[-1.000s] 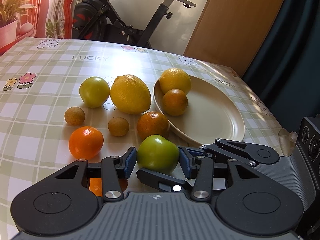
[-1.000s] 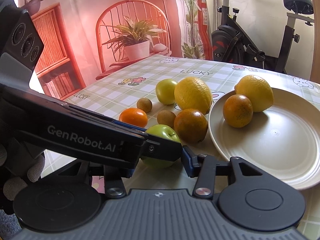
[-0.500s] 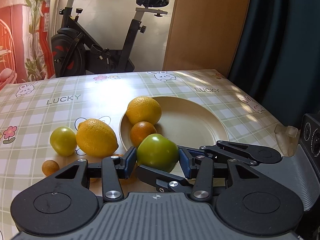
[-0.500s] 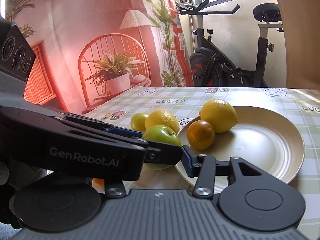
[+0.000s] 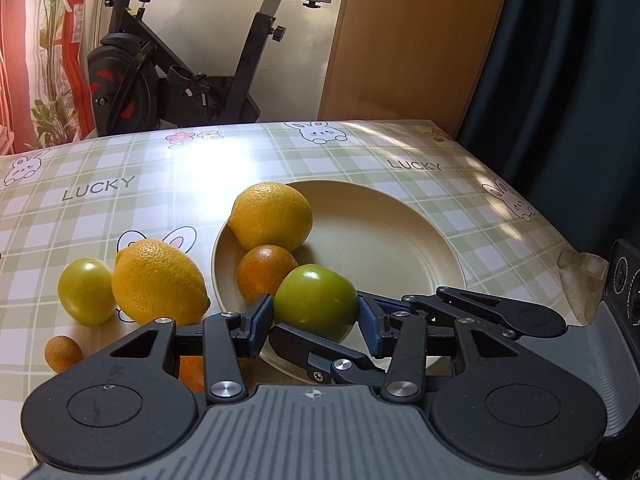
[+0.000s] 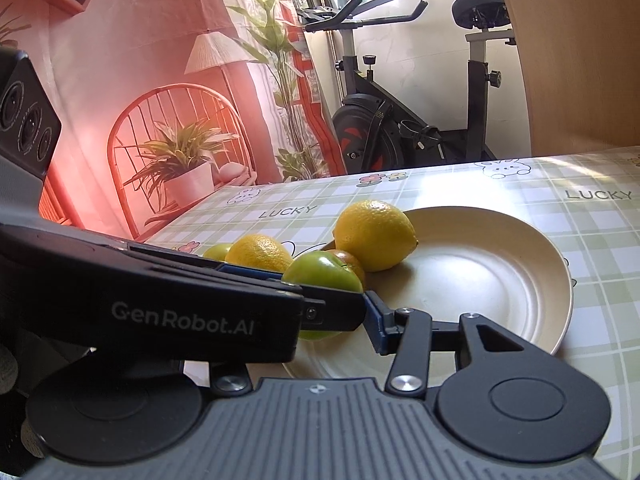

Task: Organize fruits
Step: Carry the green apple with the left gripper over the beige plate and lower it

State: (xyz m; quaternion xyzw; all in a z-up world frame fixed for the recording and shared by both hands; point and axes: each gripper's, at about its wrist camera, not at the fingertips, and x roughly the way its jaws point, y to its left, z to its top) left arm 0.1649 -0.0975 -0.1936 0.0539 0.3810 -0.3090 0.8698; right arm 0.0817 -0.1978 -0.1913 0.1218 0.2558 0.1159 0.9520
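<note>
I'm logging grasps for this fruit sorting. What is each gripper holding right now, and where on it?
The left gripper clamps the green apple across its sides, pads at mid-height. Whether the right gripper holds anything cannot be told; the left gripper hides it.

Background: exercise bike (image 5: 192, 76) standing behind the table; checked tablecloth (image 5: 120, 184) printed with rabbits, flowers and "LUCKY"; wooden panel (image 5: 412, 40) beside a dark curtain (image 5: 568, 60); wall hanging (image 6: 160, 100) picturing a chair, lamp and potted plant
</note>
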